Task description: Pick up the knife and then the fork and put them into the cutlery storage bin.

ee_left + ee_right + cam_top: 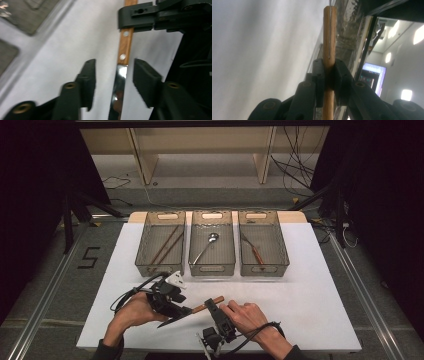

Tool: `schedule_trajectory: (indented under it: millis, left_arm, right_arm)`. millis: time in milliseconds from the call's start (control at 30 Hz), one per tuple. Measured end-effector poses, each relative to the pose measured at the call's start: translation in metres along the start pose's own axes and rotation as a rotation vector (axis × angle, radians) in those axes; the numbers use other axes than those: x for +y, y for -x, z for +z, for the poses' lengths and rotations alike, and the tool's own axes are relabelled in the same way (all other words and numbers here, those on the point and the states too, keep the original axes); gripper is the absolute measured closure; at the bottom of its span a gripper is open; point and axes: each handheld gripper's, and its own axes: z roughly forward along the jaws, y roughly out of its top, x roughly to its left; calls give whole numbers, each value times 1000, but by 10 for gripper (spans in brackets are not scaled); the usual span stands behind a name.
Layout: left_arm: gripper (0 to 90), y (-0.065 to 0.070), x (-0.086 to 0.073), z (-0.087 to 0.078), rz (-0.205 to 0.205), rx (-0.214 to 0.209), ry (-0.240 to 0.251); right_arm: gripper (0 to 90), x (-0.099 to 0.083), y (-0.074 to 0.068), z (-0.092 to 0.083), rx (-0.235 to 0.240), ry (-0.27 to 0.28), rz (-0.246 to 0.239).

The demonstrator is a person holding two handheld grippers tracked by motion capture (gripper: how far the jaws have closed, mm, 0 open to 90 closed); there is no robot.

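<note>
A knife with a wooden handle (218,299) and a steel blade (167,322) is held just above the white table near its front edge. My right gripper (209,304) is shut on the handle, and the right gripper view shows the pads (319,72) clamping the wood (329,32). My left gripper (186,310) stands open around the blade (120,77). A gap shows on both sides between the blade and the pads (90,75). In the left gripper view the right gripper (140,15) grips the handle (125,42) farther up.
Three grey mesh trays stand in a row at the back of the white table (310,290). The left tray (142,242) holds chopsticks (167,245), the middle one (212,270) a spoon (207,245), and the right one (284,247) a wooden-handled utensil (254,251).
</note>
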Motion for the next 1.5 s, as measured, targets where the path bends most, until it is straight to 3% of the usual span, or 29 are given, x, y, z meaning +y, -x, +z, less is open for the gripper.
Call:
schedule_trajectory:
  millis: [433,700,867,1033,1167,1300,1400,1500]
  left_arm:
    - [278,-17,-13,-27,-107,91,154]
    - [238,-22,-28,-29,-152,133,270]
    - [225,-20,-40,-22,-171,159,337]
    - [219,-16,-52,-11,-187,173,377]
    - [213,-12,-63,-2,-193,184,397]
    - [213,-8,-75,4,-201,205,447]
    - [213,-8,-83,8,-224,215,491]
    - [210,-7,-89,11,-234,231,506]
  right_arm:
    - [815,-53,4,-9,-10,-128,134]
    - [814,-94,13,-18,8,-218,308]
    - [815,-121,27,-21,32,-236,504]
    - [815,-148,47,-21,71,-225,744]
    - [815,-173,64,-16,142,-180,1023]
    - [814,-204,79,-2,232,-145,1322]
    - [814,-225,85,11,287,-136,1495]
    - [814,-241,89,26,329,-155,1618]
